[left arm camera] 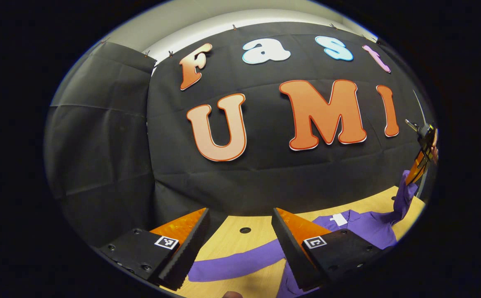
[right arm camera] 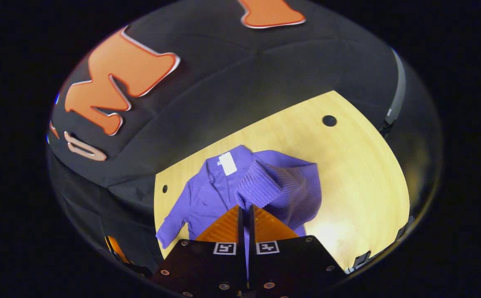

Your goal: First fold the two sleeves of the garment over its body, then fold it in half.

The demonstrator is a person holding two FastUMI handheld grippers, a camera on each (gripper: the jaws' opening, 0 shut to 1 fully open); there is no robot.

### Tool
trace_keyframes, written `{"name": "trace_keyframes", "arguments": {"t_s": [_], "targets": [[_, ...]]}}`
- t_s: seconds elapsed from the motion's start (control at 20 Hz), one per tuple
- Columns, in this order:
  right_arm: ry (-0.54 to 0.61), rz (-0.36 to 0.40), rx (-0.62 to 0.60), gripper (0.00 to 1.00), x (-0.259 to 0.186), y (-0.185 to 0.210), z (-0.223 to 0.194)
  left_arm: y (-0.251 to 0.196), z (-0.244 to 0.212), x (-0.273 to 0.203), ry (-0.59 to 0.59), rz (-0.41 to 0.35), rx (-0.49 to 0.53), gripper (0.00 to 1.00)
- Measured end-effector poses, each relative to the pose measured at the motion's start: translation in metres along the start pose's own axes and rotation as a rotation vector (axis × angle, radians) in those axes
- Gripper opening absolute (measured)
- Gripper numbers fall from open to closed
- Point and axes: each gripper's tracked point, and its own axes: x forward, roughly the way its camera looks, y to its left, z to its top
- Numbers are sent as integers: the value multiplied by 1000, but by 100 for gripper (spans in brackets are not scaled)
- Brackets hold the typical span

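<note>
The right claw (right arm camera: 245, 213), pinching a sleeve (right arm camera: 279, 186) of the purple garment (right arm camera: 207, 198) lying flat on the table (right arm camera: 360, 174), should carry it toward 10 o'clock across the body and release smoothly, while the left claw (left arm camera: 240, 244) hangs wide over the other sleeve (left arm camera: 240, 263).

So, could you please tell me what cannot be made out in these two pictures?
- Right gripper view: the right gripper hides the lower body of the purple garment and the pinched sleeve's end.
- Left gripper view: the left gripper covers part of the other sleeve; the image edge cuts off the hem.
- Left gripper view: the right gripper is too small to judge its grip.
</note>
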Motion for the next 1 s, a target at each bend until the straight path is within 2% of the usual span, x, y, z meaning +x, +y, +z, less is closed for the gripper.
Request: {"name": "trace_keyframes", "arguments": {"t_s": [0.4, 0.65, 0.8, 0.9, 1.0], "targets": [[39, 87, -149, 3, 27, 120, -26, 36, -20, 20, 49, -7, 6, 94], [85, 103, -201, 3, 61, 168, -56, 63, -39, 33, 84, -2, 9, 94], [83, 84, -192, 3, 81, 178, -63, 75, -50, 41, 111, 2, 10, 94], [70, 109, -184, 8, 79, 188, -63, 81, -55, 44, 128, 4, 9, 94], [33, 158, -188, 17, 75, 199, -59, 85, -66, 47, 154, 4, 2, 94]]}}
